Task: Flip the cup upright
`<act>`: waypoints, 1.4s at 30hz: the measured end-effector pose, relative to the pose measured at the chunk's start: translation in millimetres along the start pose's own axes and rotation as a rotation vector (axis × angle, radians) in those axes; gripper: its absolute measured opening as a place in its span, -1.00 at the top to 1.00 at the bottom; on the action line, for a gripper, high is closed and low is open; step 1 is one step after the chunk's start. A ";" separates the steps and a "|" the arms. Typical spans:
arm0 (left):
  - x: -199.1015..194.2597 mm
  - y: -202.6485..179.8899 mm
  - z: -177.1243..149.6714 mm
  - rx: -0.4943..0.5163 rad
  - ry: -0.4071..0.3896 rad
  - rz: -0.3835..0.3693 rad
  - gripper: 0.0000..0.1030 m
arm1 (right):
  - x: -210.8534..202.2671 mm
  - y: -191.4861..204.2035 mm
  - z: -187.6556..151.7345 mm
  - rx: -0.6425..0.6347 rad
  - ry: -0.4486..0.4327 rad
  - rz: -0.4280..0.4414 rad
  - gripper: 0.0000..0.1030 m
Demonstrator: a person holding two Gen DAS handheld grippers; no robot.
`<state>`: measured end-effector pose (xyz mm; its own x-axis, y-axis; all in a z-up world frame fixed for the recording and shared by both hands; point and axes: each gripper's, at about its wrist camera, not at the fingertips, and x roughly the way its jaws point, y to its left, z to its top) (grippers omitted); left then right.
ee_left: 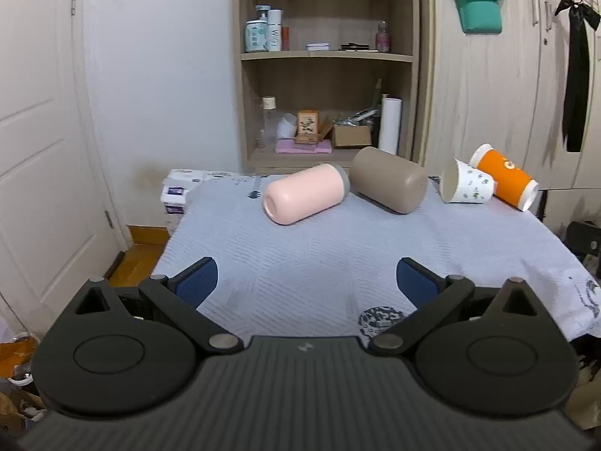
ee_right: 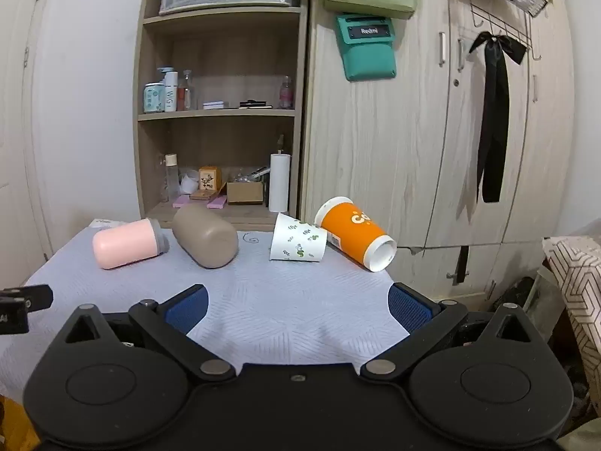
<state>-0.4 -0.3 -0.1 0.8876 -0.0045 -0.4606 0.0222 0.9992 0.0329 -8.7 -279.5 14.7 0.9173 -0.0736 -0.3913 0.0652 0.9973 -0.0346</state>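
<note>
Cups: four lie on their sides at the worktop (ee_left: 338, 263) far edge, pink cup (ee_left: 306, 197) nearest left tongs (ee_left: 306, 282). Both tongs spread, empty, hovering back; right tongs (ee_right: 296, 306) face the orange cup (ee_right: 355, 238) for approach.

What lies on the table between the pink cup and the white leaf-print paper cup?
The taupe cup lies on its side between the pink cup and the white paper cup; both views show it.

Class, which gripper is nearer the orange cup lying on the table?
Right. The right gripper sits just left of the orange cup, a short way back; the left gripper sits farther left, facing the pink cup.
</note>
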 end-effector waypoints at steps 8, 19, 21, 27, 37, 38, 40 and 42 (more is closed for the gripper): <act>-8.9 -16.7 7.6 0.007 -0.044 0.049 -1.00 | 4.8 -8.1 -1.6 0.070 0.026 0.005 -1.00; -9.6 -14.6 5.1 -0.067 0.025 -0.052 -1.00 | 4.4 -11.1 -1.7 0.063 0.016 0.001 -1.00; -11.2 -14.4 3.9 -0.061 0.018 -0.034 -1.00 | 4.2 -9.8 -2.3 0.060 0.018 0.001 -1.00; -11.5 -11.1 1.6 -0.045 0.006 0.003 -1.00 | -0.6 -8.6 -1.4 0.058 0.014 -0.003 -1.00; -8.0 -6.5 2.1 -0.037 0.002 0.005 -1.00 | -11.6 -6.1 1.7 0.036 -0.008 -0.009 -1.00; -8.7 -7.3 2.6 -0.038 0.000 0.004 -1.00 | -12.4 -6.3 1.8 0.036 -0.010 -0.009 -1.00; -8.8 -6.1 2.4 -0.039 0.000 0.003 -1.00 | -13.5 -7.1 2.7 0.033 -0.012 -0.012 -1.00; -9.1 -5.3 2.9 -0.038 -0.001 0.003 -1.00 | -14.2 -6.8 2.9 0.033 -0.014 -0.017 -1.00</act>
<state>-7.2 -5.6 6.5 0.8881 -0.0019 -0.4596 0.0023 1.0000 0.0003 -21.0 -285.1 23.1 0.9215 -0.0903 -0.3777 0.0931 0.9956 -0.0107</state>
